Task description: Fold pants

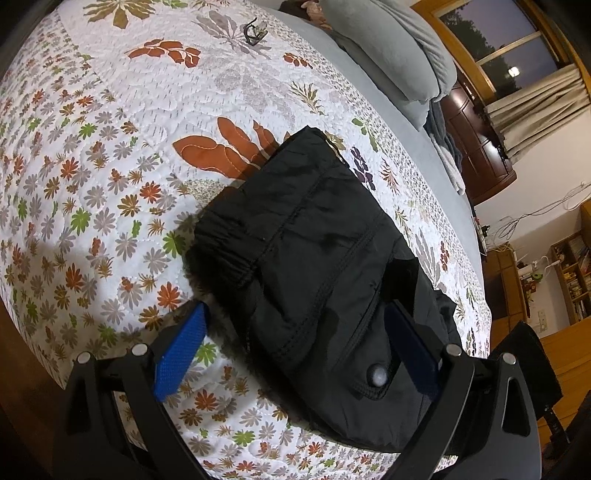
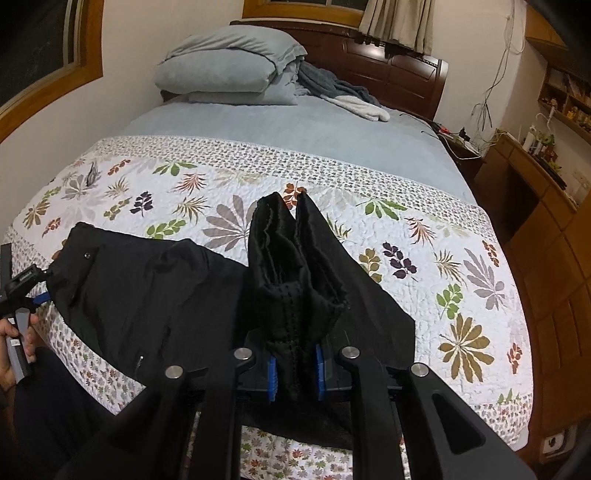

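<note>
Black pants (image 1: 314, 266) lie on a floral quilt (image 1: 110, 184), waistband end toward the left gripper. My left gripper (image 1: 295, 343) is open, its blue pads (image 1: 177, 354) on either side of the waistband near a snap button (image 1: 378, 374). In the right wrist view the pants (image 2: 147, 295) spread to the left, and my right gripper (image 2: 295, 373) is shut on a bunched fold of the pants' leg ends (image 2: 291, 266), lifted above the quilt (image 2: 443, 258). The left gripper (image 2: 37, 291) shows at the far left at the waistband.
Grey pillows (image 2: 229, 66) and a grey blanket (image 2: 343, 92) lie at the head of the bed. A small dark object (image 1: 255, 31) rests on the quilt. A wooden desk and shelves (image 2: 546, 184) stand to the right of the bed.
</note>
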`<move>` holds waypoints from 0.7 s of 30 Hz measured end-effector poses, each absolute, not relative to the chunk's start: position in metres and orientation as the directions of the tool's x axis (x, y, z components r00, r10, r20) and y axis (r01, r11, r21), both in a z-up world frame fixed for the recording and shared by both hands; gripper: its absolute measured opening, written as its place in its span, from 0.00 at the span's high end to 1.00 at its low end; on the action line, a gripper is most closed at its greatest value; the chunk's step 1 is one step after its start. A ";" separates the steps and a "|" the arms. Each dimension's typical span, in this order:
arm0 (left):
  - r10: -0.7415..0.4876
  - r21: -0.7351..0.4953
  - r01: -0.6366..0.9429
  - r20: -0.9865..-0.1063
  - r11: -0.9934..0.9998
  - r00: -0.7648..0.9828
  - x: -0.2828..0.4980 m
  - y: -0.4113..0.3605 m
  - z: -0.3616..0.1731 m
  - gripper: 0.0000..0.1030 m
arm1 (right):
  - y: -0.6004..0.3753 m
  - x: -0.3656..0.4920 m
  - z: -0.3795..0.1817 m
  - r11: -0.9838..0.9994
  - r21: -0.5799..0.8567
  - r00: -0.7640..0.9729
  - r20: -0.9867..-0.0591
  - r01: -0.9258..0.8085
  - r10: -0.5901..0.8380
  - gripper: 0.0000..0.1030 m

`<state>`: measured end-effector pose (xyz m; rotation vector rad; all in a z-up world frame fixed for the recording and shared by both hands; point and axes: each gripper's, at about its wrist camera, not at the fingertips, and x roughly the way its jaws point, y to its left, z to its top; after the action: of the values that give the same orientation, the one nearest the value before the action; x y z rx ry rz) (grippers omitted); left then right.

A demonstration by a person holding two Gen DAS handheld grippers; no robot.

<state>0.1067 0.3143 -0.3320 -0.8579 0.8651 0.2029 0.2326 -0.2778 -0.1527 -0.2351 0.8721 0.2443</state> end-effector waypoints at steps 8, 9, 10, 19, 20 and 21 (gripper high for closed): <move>-0.169 -0.577 -0.484 -0.740 0.658 0.651 0.106 0.314 -0.333 0.08 | -0.267 0.232 -0.165 0.938 -0.109 0.608 -0.784 -0.330 0.123 0.86; -0.168 -0.576 -0.485 -0.741 0.658 0.651 0.106 0.314 -0.333 0.08 | -0.266 0.232 -0.168 0.936 -0.109 0.606 -0.786 -0.334 0.125 0.86; -0.167 -0.575 -0.486 -0.741 0.658 0.650 0.106 0.314 -0.333 0.08 | -0.264 0.233 -0.170 0.935 -0.109 0.604 -0.787 -0.338 0.126 0.86; -0.159 -0.573 -0.494 -0.742 0.654 0.651 0.107 0.313 -0.334 0.08 | -0.248 0.237 -0.193 0.914 -0.122 0.576 -0.806 -0.387 0.136 0.86; -0.161 -0.574 -0.492 -0.742 0.655 0.651 0.107 0.312 -0.334 0.08 | -0.246 0.237 -0.195 0.912 -0.122 0.573 -0.808 -0.391 0.138 0.86; -0.162 -0.575 -0.492 -0.742 0.654 0.651 0.108 0.313 -0.335 0.08 | -0.242 0.236 -0.199 0.909 -0.124 0.568 -0.812 -0.398 0.138 0.86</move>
<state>0.1082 0.3131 -0.3347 -0.8605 0.8652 0.2160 0.2365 -0.2425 -0.1986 -0.3094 0.9168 0.3205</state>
